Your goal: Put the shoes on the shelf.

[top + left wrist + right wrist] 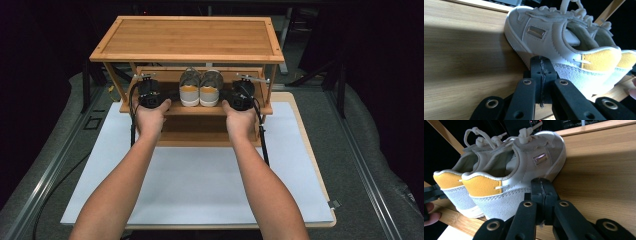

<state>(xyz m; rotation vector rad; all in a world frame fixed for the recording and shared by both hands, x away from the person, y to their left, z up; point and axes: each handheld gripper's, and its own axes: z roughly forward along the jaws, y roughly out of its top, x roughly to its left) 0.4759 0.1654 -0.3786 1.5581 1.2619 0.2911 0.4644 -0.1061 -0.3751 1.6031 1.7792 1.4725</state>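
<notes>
Your jaws are pressed flat together on both sides, with nothing between them: the left gripper [541, 75] sits just beside the outer side of the left shoe [564, 47], and the right gripper [542, 197] just beside the outer side of the right shoe [524, 175]; whether either tip touches suede you cannot tell. You have two grippers and two shoes, a grey pair with yellow heel tabs, standing side by side and touching, heels toward you, on the middle shelf [172, 108] of a wooden rack [190, 40] with three levels. From the high view your left hand [150, 117] and right hand [240, 119] flank the pair at the shelf's front edge. Bare shelf runs outward from each shoe toward the rack's legs, so you have open wood on both outer sides. The top board overhangs close above. The rack stands at the far end of a white mat [200, 185] on the table [320, 180], which lies open toward you.
</notes>
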